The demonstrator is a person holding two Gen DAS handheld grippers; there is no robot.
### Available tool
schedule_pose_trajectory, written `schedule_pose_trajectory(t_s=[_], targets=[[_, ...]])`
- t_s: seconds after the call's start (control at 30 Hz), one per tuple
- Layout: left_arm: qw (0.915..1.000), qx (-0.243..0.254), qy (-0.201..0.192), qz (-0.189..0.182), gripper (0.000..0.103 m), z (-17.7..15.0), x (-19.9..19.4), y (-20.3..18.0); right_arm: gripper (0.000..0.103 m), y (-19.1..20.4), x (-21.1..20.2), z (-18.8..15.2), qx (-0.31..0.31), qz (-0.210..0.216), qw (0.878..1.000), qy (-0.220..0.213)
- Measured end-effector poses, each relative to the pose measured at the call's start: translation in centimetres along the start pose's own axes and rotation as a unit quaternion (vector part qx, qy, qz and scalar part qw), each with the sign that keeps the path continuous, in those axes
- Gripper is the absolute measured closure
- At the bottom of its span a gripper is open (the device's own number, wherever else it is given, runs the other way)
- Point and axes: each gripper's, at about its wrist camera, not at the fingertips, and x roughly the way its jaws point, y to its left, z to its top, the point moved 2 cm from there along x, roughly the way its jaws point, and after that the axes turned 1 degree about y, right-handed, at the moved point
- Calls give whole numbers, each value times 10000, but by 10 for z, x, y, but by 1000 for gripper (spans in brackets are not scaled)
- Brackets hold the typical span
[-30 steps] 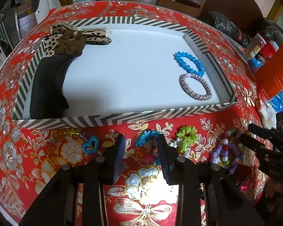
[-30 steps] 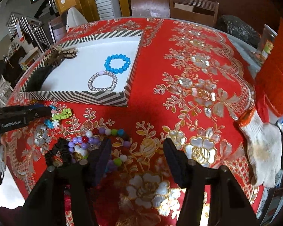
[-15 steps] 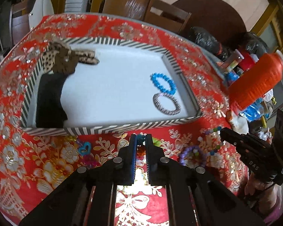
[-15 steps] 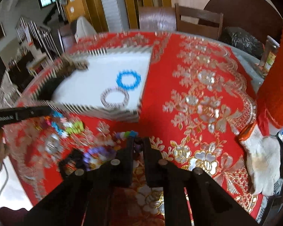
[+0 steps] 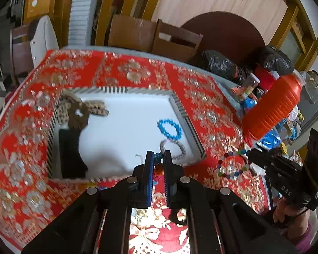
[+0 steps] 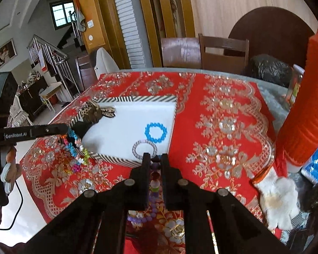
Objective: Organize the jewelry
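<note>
Pinching a teal-and-orange beaded strand [image 5: 158,165], the left hand-held gripper [image 5: 158,158] is clamped on it above the red-clothed bench [image 5: 201,97]; the right hand-held gripper [image 6: 152,160] is clamped on a multicoloured bead bracelet [image 6: 154,182]. Beyond them, the striped tray [image 6: 137,99] holds a silver bangle [image 6: 144,148], then a blue bead bracelet [image 6: 155,132].
</note>
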Motion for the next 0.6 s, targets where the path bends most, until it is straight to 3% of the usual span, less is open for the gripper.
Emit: schedule_pose_trajectory(t_s=[0.6], targets=[[9979, 78, -208, 610, 95, 27, 9, 23, 94, 17, 31, 32, -149, 43, 9999, 39]])
